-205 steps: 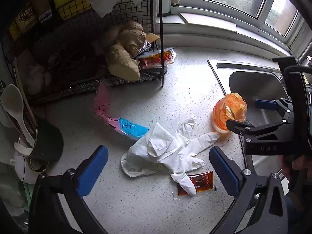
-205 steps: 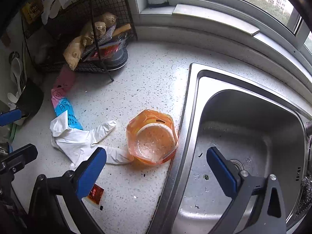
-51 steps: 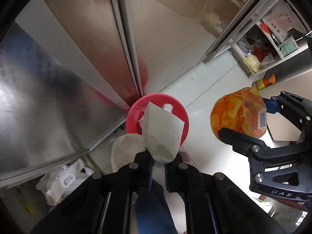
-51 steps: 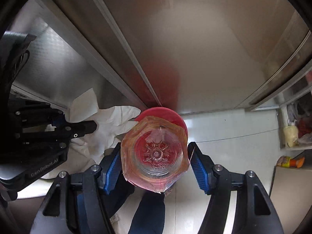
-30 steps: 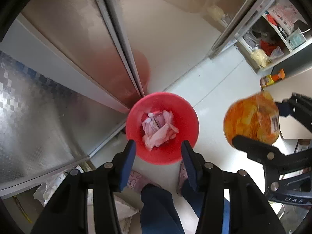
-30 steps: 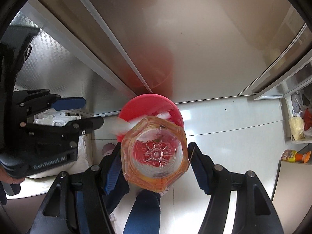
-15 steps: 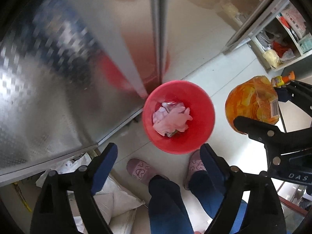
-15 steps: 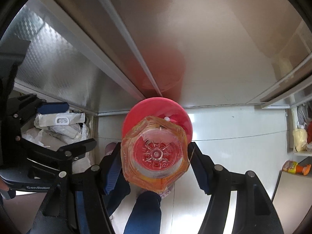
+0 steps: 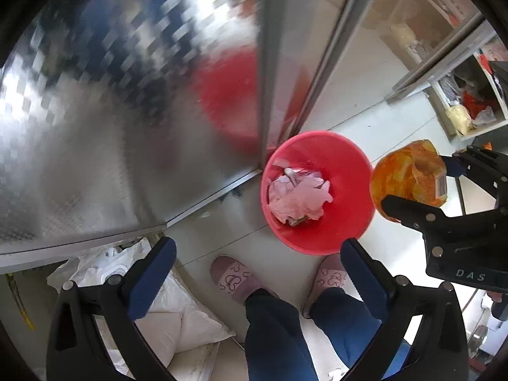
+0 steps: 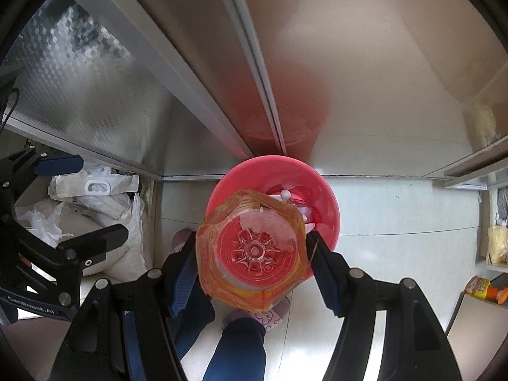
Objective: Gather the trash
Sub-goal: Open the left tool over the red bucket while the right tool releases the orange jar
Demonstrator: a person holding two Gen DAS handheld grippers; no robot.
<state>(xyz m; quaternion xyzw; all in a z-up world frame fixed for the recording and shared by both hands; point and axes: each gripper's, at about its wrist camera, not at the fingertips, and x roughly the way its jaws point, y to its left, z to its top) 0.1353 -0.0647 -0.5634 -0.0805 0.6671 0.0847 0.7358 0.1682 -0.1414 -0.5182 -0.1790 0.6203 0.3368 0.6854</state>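
Observation:
A red bin (image 9: 352,187) stands on the floor against steel cabinet doors, with a crumpled white glove (image 9: 298,197) lying inside. My left gripper (image 9: 257,254) points straight down beside the bin; its jaws are opening wide with nothing between them. It also shows in the right wrist view as the left gripper (image 10: 98,197) at the left edge. My right gripper (image 10: 252,252) is shut on a clear orange plastic container (image 10: 250,250), held over the near side of the bin (image 10: 330,197). The left wrist view shows that container (image 9: 409,177) just right of the bin's rim.
Steel cabinet doors (image 9: 127,127) rise behind the bin. A person's feet in pink slippers (image 9: 235,276) stand just before it. White bags (image 10: 95,197) lie in a gap at the left. An open shelf (image 9: 466,108) with packets is at the right.
The left gripper let go of the white glove, which now lies in the bin, and its jaws spread wide. The right gripper brought the orange container lower and over the bin.

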